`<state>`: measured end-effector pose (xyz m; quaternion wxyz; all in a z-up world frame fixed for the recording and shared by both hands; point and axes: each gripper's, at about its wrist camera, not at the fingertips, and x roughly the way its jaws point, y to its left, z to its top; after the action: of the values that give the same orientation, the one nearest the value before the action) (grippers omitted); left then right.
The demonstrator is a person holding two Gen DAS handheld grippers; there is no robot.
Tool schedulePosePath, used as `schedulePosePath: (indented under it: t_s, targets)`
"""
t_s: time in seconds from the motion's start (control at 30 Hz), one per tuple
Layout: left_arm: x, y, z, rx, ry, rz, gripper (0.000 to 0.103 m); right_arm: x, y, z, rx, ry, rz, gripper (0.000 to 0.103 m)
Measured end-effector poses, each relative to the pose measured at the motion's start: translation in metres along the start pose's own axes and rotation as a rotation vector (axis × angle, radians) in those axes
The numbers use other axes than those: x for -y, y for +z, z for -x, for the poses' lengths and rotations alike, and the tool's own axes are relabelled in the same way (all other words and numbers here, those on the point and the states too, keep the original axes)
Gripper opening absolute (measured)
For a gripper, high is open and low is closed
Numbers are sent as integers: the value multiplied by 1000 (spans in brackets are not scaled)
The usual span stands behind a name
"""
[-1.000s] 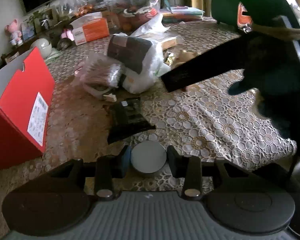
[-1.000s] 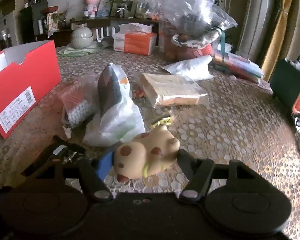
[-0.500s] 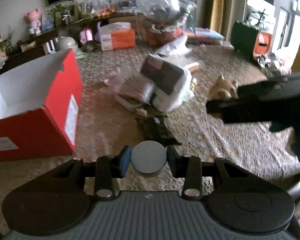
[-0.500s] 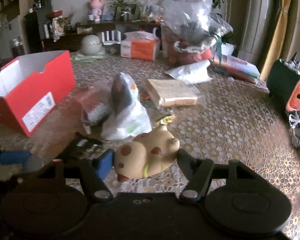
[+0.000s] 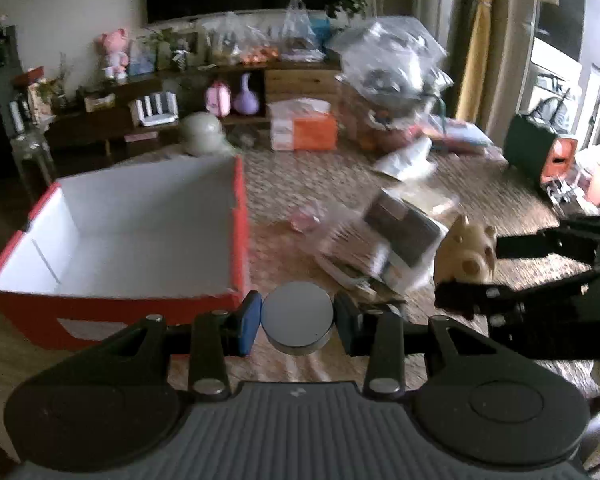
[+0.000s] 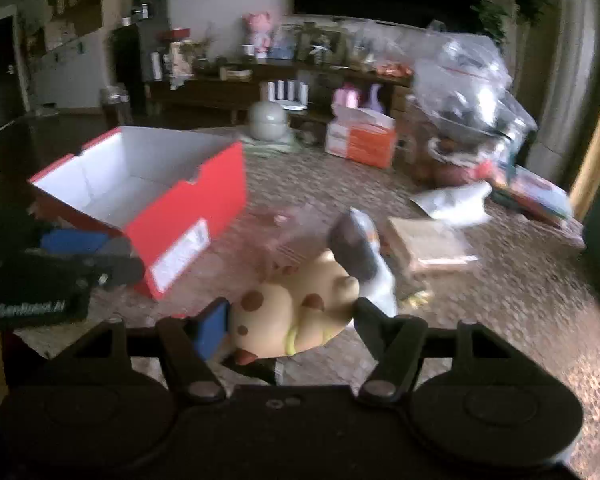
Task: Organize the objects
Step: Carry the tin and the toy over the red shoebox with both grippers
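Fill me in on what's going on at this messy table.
A person is tidying up with a handheld gripper in each hand. The left gripper is shut on a round grey disc, and the right gripper is clamped on a cream toy animal with brown spots. Both are held up above the table near an open red box whose white inside looks empty. Plastic bags and other clutter lie on the lace tablecloth.

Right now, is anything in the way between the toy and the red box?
Nothing visible. The toy, held in the right tongs, has only bare tablecloth between it and the open red box. The bags sit behind.
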<state>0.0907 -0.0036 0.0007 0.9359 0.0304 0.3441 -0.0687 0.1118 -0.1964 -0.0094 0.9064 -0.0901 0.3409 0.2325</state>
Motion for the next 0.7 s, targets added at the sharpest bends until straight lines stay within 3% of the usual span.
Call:
schedulePosePath:
  t_s: [0.43,0.7]
  targets:
    - [-74,38,9,36,80,35,38,-68,55,-19,22,91,126,67]
    - [-119,58,-4,35,142,45,38,-104,93,-57,20,111,166,67]
